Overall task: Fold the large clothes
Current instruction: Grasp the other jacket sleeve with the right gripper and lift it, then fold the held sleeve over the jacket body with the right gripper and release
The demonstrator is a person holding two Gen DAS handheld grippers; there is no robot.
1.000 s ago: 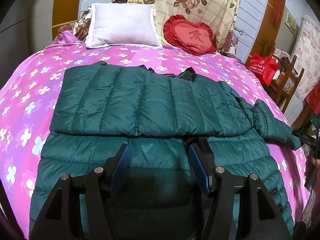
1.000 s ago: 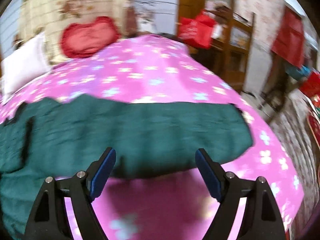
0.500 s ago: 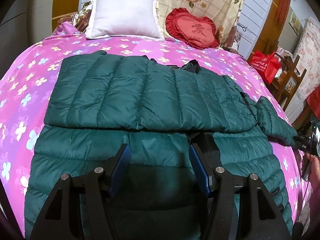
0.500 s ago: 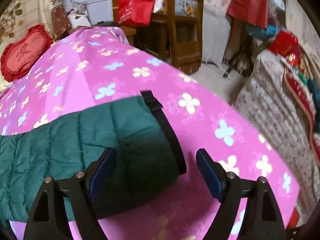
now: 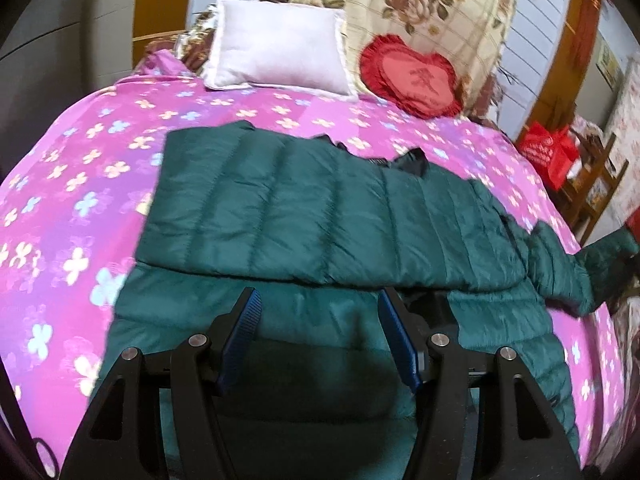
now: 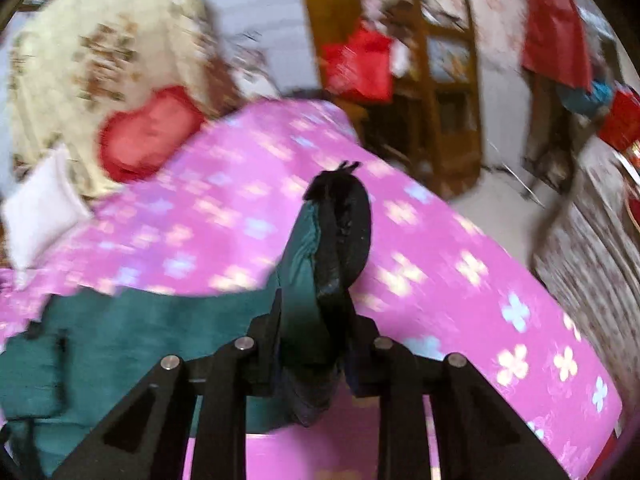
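Across the pink flowered bedspread (image 5: 80, 184) our green puffer jacket (image 5: 304, 216) lies lengthwise left to right, our left gripper (image 5: 318, 334) hovering unclenched over its near hem while our right gripper (image 6: 316, 332), just clamped shut, pinches the sleeve cuff (image 6: 340, 224) at the jacket's right end.

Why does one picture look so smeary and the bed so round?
Right wrist view: motion blur smears the room; the right gripper, clamped on the jacket sleeve, stays sharper. Left wrist view: only mild blur; the fisheye lens bulges the bedspread and darkens the corners.
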